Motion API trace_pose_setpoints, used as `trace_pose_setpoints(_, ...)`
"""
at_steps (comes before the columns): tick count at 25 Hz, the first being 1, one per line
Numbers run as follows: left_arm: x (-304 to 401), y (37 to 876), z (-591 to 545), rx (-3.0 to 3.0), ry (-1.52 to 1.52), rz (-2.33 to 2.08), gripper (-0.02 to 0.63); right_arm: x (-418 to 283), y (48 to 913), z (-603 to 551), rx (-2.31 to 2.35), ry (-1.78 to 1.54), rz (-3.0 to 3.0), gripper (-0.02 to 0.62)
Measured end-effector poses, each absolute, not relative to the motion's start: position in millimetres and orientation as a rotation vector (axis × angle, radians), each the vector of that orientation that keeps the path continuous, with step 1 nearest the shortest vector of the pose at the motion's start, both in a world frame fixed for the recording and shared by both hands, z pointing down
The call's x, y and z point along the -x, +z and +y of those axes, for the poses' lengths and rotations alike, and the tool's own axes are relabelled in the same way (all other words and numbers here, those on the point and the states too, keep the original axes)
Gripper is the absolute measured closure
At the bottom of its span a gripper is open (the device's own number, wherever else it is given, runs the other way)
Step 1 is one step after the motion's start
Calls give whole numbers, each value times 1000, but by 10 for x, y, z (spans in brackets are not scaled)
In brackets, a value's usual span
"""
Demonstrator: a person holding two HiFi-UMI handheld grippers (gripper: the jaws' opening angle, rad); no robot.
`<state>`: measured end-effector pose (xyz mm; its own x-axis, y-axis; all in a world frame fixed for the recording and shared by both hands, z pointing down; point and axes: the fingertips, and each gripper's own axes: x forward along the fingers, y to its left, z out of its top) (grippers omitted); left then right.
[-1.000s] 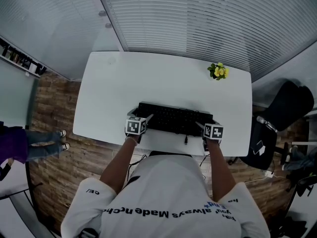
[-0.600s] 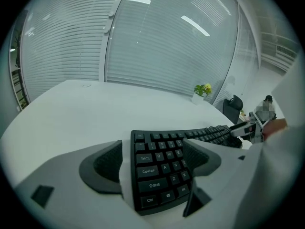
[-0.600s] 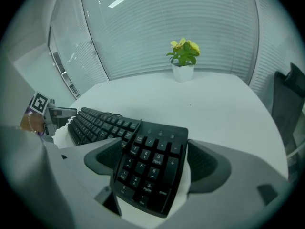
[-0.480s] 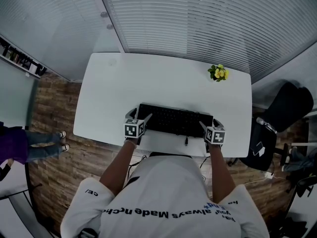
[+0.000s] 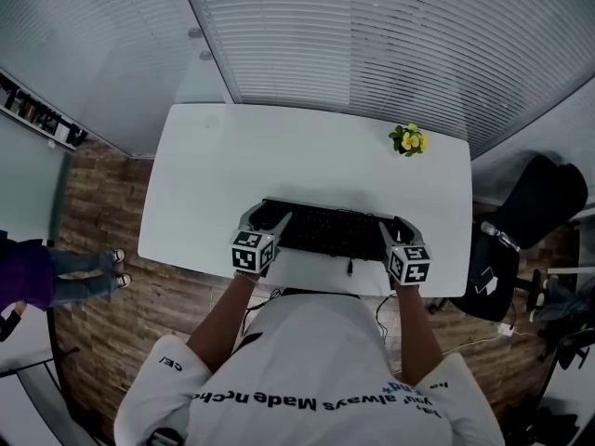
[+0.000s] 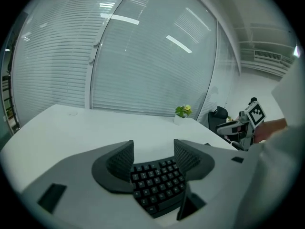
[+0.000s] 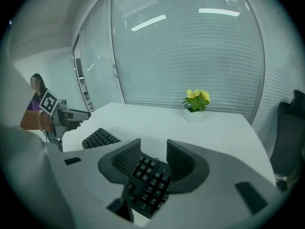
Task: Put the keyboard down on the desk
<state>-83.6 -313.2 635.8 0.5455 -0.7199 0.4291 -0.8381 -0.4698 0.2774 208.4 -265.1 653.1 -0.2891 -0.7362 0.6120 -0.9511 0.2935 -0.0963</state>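
A black keyboard [image 5: 330,230] lies flat along the near side of the white desk [image 5: 279,156]. My left gripper [image 5: 265,214] straddles its left end and my right gripper [image 5: 394,226] its right end. In the left gripper view the jaws [image 6: 153,144] are closing with the keyboard's end [image 6: 157,182] between them; the pads do not clearly press on it. The right gripper [image 7: 153,144] is closing too, over the other end [image 7: 147,182]. The rest of the keyboard [image 7: 99,137] runs off behind its left jaw.
A small pot of yellow flowers [image 5: 409,138] stands at the desk's far right corner. A cable [image 5: 350,266] hangs from the keyboard over the near edge. A dark office chair [image 5: 548,193] is to the right, another person's legs [image 5: 56,272] to the left, blinds behind.
Both grippers have shifted slightly toward the near desk edge at the keyboard's two ends. The keyboard lies where it was.
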Motion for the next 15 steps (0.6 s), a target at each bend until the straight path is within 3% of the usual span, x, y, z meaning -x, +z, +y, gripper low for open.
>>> trace_pose_setpoints(9, 600, 5547, -3055, -2499, 202, -1218, 448, -1701, 5653, -2683, -1480, 489, -2301, 488)
trace_pose_setpoints(15, 444, 5024, -2967, -2581, 90, -1206, 506, -1531, 5169, -2653, -1471, 432, -2387, 517)
